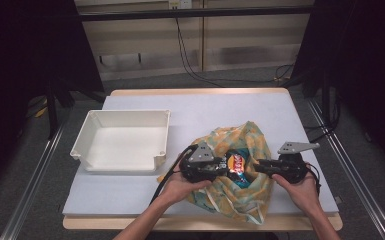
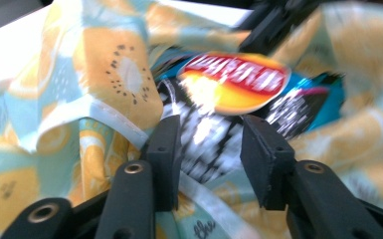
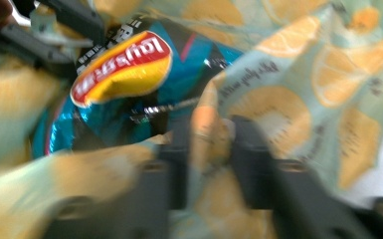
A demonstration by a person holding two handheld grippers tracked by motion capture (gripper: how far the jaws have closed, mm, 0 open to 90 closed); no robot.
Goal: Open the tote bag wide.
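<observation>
Well off to the left of my left gripper (image 1: pixel 220 166) sits the white tray (image 1: pixel 87 131). That gripper's jaws stand apart around the chip bag (image 2: pixel 239 84) inside the fruit-print cloth bag (image 1: pixel 252 137), and I cannot tell whether they press on it. The chip bag lies between my two grippers. My right gripper (image 3: pixel 206 144) is clamped on the cloth bag's rim, just right of the chips.
</observation>
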